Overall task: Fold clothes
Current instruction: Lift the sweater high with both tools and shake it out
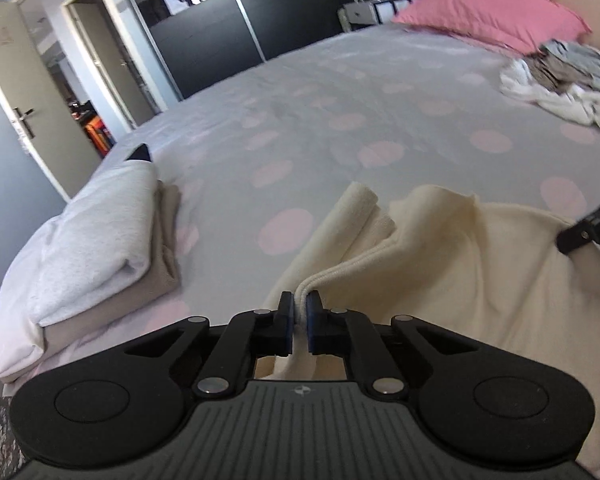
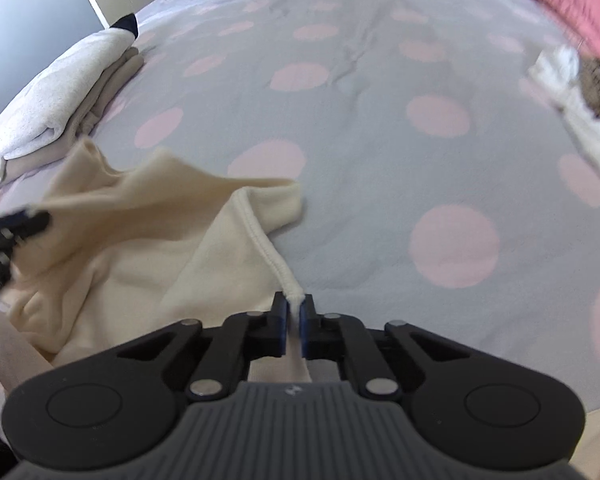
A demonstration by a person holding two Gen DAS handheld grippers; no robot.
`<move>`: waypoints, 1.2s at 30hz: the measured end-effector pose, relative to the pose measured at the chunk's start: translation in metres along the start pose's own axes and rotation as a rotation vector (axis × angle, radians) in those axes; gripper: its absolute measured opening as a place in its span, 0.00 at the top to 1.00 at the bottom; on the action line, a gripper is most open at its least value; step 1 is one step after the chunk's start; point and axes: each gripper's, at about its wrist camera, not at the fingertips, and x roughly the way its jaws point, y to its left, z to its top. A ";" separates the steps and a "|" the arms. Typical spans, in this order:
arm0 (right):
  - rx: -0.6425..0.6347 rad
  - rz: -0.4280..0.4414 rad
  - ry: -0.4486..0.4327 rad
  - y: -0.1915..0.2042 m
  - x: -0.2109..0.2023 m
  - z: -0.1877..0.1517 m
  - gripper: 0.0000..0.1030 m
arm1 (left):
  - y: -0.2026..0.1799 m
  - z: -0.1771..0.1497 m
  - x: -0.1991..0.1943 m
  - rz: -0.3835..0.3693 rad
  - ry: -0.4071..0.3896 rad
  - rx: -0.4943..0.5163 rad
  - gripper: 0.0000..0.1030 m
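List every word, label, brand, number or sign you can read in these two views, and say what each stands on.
No words or numbers can be read.
Small emblem, no letters: on the left gripper body.
Similar small emblem: on the right gripper body.
Mark on the open door: too blurred to read.

bed (image 1: 340, 92): grey cover, pink dots | wardrobe (image 1: 204, 28): dark sliding doors | door (image 1: 16, 92): open | daylight

Open bedspread (image 2: 372, 128) ahead; folded stack (image 1: 100, 248) blocks the left, crumpled pile (image 1: 572, 80) the far right.
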 end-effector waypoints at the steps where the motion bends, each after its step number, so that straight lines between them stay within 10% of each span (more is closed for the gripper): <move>1: -0.001 -0.002 -0.020 -0.002 -0.009 0.000 0.93 | 0.007 0.003 -0.007 0.015 -0.017 -0.026 0.96; 22: -0.133 -0.189 -0.751 -0.018 -0.373 0.047 0.94 | 0.088 0.129 -0.272 -0.023 -0.699 -0.184 0.96; 36: -0.101 -0.232 -1.144 -0.006 -0.525 -0.028 0.94 | 0.077 0.103 -0.399 -0.088 -1.005 -0.162 0.96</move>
